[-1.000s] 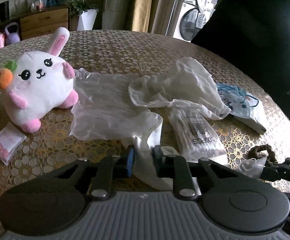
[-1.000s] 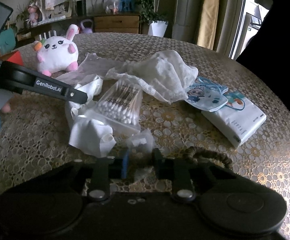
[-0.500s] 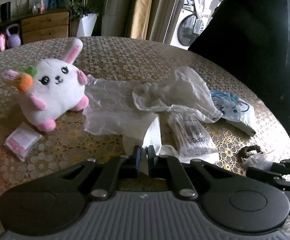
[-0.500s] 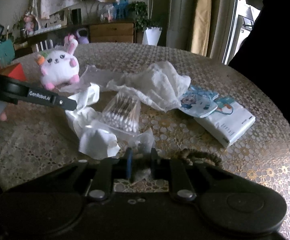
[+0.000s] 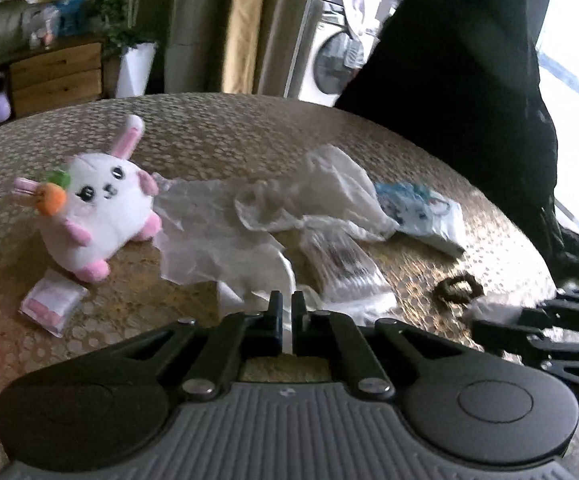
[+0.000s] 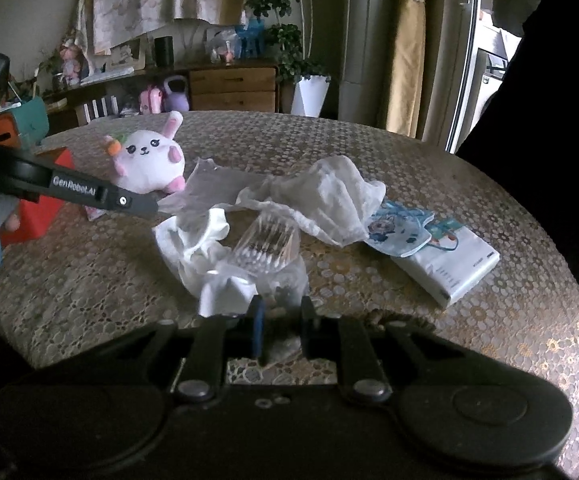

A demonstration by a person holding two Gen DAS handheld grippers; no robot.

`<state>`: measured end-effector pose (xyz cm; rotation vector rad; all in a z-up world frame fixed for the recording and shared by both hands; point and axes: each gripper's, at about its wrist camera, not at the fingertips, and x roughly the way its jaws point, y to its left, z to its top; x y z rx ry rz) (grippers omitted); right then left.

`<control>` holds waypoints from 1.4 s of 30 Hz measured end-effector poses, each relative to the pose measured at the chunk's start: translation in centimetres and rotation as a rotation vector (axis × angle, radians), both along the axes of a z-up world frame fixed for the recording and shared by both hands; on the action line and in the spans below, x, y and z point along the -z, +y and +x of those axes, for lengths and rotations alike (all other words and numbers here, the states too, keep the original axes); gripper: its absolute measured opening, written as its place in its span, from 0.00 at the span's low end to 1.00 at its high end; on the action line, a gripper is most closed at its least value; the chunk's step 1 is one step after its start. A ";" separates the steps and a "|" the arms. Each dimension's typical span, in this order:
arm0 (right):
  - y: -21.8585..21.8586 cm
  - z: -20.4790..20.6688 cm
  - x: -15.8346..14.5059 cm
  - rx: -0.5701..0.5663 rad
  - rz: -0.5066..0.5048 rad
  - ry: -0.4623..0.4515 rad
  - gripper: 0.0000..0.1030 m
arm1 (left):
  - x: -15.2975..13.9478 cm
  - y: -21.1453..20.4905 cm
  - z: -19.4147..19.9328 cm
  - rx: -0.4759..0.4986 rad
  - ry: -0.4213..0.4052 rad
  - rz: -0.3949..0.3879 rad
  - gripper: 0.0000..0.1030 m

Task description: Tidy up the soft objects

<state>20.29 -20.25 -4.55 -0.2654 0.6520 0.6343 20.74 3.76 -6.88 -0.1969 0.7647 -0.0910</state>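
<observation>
Bag point(image 5: 225, 248) edge pinched in left tool point(image 5: 287, 308)

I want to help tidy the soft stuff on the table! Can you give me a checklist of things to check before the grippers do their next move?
1. Left gripper shut on the white bag: ok, its jaws just closed on the edge.
2. Right gripper shut on the clear plastic bag: ok.
3. Cotton swab pack clear of the lifted bags: cannot tell, plastic lies around it.
4. Bunny plush out of the way: ok, beside the bag.
5. Hair tie clear of the right gripper: cannot tell.
</observation>
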 end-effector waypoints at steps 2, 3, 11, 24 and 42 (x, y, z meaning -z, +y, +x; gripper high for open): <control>-0.1 0.0 0.3 -0.001 0.000 0.010 0.16 | 0.4 -0.6 0.2 0.020 0.016 -0.008 0.04; -0.1 0.0 0.4 -0.001 0.000 0.014 0.16 | 0.6 -0.9 0.2 0.025 0.021 -0.009 0.04; -0.8 0.8 1.4 -0.004 0.005 0.045 0.16 | 2.4 -3.9 1.2 0.076 0.040 0.017 0.79; -2.2 2.6 3.5 0.021 0.004 0.106 0.16 | 5.0 -7.1 3.3 0.101 0.058 0.132 0.79; -1.8 3.0 3.2 0.020 0.009 0.100 0.16 | 4.4 -5.2 3.1 0.061 0.031 0.150 0.11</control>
